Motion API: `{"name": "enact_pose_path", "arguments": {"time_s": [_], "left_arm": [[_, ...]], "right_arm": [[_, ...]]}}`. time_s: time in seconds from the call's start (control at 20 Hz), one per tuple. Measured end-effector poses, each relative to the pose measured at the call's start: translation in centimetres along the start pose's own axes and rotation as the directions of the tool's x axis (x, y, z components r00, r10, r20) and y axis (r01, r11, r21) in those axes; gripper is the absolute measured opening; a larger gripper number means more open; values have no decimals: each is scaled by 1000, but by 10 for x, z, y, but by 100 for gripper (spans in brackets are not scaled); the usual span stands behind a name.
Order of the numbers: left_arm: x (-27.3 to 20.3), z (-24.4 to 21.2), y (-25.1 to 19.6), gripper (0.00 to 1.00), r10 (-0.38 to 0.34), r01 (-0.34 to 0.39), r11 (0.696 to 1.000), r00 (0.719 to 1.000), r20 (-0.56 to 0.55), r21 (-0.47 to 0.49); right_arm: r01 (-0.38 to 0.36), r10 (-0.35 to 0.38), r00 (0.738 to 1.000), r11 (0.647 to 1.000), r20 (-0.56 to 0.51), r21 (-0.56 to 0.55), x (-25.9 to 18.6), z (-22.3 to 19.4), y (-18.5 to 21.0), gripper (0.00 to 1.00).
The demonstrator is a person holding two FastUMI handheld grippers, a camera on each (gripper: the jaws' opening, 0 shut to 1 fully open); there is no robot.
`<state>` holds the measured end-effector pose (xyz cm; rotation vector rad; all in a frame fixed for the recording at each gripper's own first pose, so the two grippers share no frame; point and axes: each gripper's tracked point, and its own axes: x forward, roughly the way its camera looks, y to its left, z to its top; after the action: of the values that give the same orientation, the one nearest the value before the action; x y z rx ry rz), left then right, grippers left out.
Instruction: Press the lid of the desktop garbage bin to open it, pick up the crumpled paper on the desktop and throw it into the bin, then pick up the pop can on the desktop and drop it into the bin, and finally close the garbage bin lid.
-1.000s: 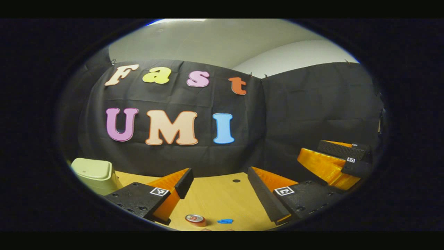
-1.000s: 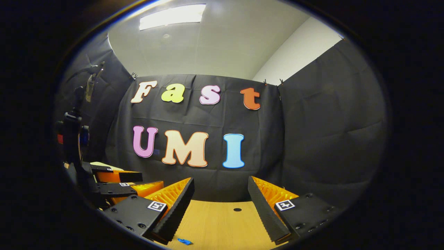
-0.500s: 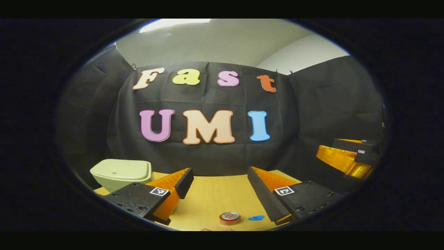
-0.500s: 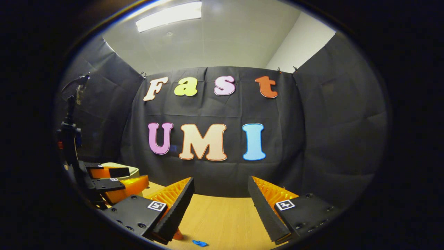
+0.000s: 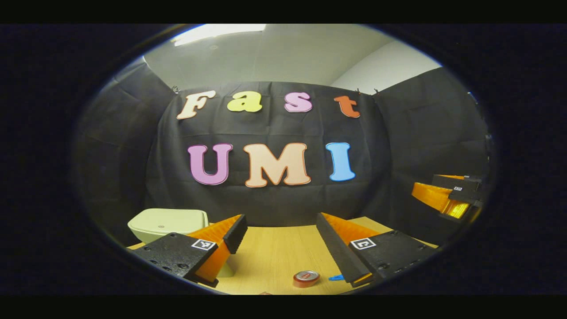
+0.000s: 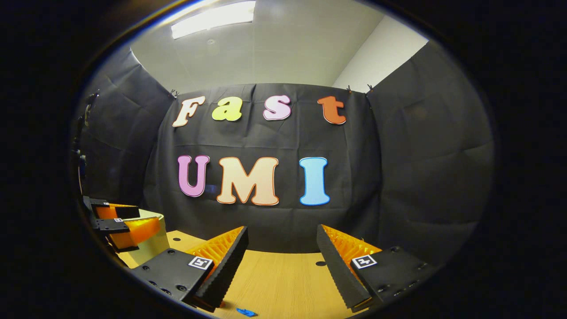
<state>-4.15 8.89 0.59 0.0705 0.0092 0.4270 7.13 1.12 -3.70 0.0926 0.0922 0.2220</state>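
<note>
Fingers of the left gripper (image 5: 280, 232) are spreading wide over the table (image 5: 274, 252), gripping nothing. Right gripper (image 6: 282, 246) is gaping empty too. Bin (image 5: 168, 221), lid down, is sitting far left; can (image 5: 306, 278) is standing near, blue scrap (image 5: 335, 278) just beside it.

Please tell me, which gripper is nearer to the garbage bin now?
Left. The left gripper hangs just beside the closed garbage bin, its finger overlapping the bin. The right gripper is farther away, over the table.
</note>
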Motion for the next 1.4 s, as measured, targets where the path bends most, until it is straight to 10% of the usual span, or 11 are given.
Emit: {"name": "enact_pose_path", "arguments": {"time_s": [0.6,0.75,1.1,1.4], "left_arm": [[2,4,6,88,33,-33,999,999,21,30],[3,6,20,74,70,-72,996,997,27,59],[3,-10,70,0,184,-182,982,983,-32,51],[-2,-9,99,0,225,-223,972,974,-16,79]], "right_arm": [[3,-3,999,1000,-40,-5,-8,-16,2,98],[-18,18,999,1000,-43,2,-9,-18,9,98],[-62,62,997,998,-52,-9,-5,-24,30,98],[-94,93,992,996,-79,-1,-1,-35,53,98]]}}
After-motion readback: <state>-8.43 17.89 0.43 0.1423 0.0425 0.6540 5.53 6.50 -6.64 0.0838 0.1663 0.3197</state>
